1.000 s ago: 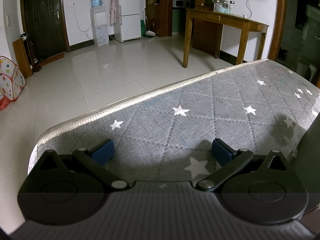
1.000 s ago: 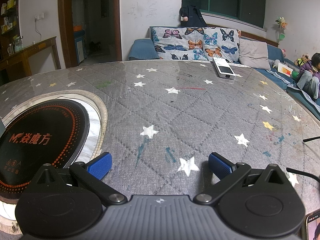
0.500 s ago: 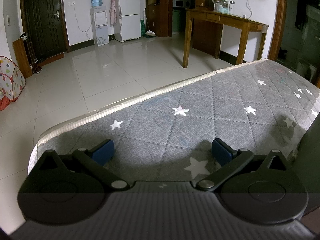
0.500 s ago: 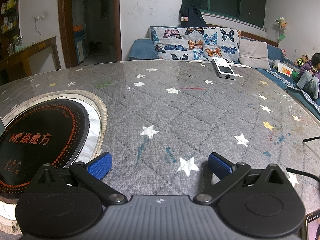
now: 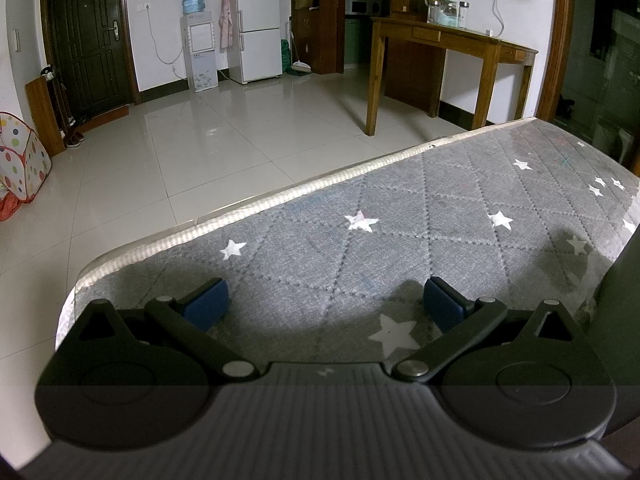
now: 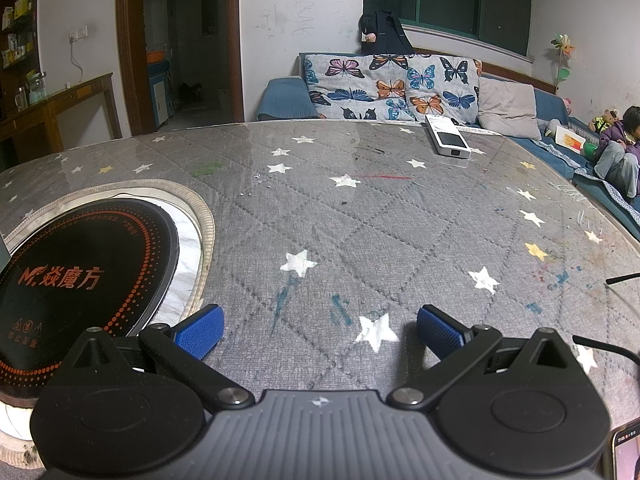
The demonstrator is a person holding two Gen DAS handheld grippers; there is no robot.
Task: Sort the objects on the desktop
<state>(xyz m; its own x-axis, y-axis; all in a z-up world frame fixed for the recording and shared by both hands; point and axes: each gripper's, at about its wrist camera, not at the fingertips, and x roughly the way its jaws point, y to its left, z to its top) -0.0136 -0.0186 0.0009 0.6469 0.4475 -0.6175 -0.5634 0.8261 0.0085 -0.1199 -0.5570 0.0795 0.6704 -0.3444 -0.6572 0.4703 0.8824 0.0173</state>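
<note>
Both my left gripper and right gripper hang agape, empty, over the worktop. The remote at the far edge looks light, rigid and smooth; I judge a pinch across its narrow sides best.

1. One round black induction cooktop sits at the left of the right wrist frame.
2. One white handheld device lies at upper right.
3. One phone shows at the lower right corner.
4. Two black cables enter from the right edge.
</note>
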